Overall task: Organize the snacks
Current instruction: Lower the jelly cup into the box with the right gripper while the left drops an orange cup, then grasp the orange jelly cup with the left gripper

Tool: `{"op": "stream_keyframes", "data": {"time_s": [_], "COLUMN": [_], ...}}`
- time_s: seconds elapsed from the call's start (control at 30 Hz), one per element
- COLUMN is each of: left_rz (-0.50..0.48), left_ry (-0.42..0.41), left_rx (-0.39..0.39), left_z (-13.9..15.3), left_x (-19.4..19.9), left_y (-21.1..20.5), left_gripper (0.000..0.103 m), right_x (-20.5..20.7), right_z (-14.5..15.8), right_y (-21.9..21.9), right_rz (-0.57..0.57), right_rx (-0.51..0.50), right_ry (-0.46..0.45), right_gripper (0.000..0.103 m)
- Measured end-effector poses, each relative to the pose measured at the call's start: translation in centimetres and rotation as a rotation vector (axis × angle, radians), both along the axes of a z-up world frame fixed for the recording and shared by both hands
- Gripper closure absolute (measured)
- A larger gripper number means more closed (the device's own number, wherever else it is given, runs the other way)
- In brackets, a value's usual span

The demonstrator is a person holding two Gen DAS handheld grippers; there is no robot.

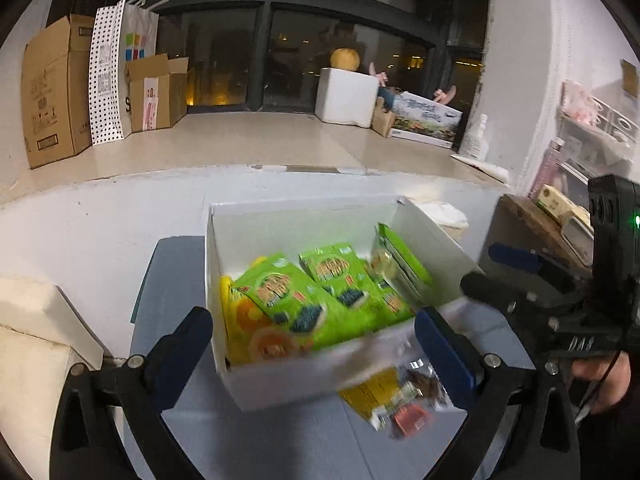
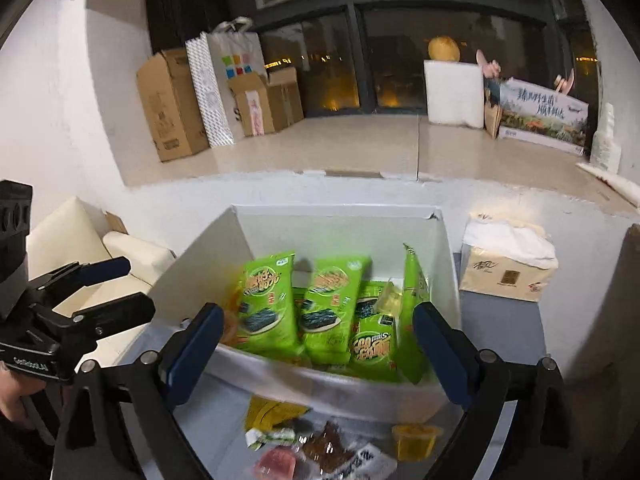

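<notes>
At nine o'clock my left gripper [image 1: 314,354] stands wide apart with nothing pressed between its pads; the near wall of the white box [image 1: 280,384] merely shows in the gap. Inside the box at twelve o'clock lie the green seaweed packets [image 1: 304,296], long axes running away from me, one propped upright against the right wall. At three o'clock my right gripper [image 2: 318,350] is spread wide too and empty. The loose snacks [image 2: 316,448] sit on the table at six o'clock, just below its fingertips, near the box's front wall, with a yellow jelly cup [image 2: 416,438] towards five. I judge the right hand nearer to them, needing a downward reach.
</notes>
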State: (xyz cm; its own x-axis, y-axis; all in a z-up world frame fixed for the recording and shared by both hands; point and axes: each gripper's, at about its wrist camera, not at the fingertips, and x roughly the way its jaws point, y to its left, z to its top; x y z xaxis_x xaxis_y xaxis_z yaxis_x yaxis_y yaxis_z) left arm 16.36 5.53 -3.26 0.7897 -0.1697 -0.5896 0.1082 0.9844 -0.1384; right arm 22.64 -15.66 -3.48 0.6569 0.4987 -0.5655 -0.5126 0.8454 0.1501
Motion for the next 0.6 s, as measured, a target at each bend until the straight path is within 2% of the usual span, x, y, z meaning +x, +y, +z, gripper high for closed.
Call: {"op": "stream_keyframes", "data": {"time_s": [0.1, 0.3, 0.47, 0.6], "left_rz": [-0.019, -0.027, -0.026, -0.048], "left_ry": [-0.003, 0.02, 0.033, 0.064], "left_rx": [-0.016, -0.096, -0.091, -0.083], "left_z": [-0.4, -2.0, -3.3, -4.6], "left_x": [-3.0, -9.2, -12.9, -14.2], "left_y": [-0.3, -0.6, -1.7, -2.8], "left_gripper": [0.0, 0.0, 0.0, 0.0], "right_x": [-3.2, -9.0, -12.8, -14.1], "right_z": [1.2, 2.6, 1.9, 0.4], "right_y": [-1.9, -4.9, -7.1, -8.2], "right_rz": [-0.016, -0.093, -0.137, -0.158], "right_rx": [0.029, -0.005, 0.003, 0.008], "right_ry": [-0.025, -0.058, -0.037, 0.008], "right_gripper": [0.005, 0.005, 0.005, 0.005]}}
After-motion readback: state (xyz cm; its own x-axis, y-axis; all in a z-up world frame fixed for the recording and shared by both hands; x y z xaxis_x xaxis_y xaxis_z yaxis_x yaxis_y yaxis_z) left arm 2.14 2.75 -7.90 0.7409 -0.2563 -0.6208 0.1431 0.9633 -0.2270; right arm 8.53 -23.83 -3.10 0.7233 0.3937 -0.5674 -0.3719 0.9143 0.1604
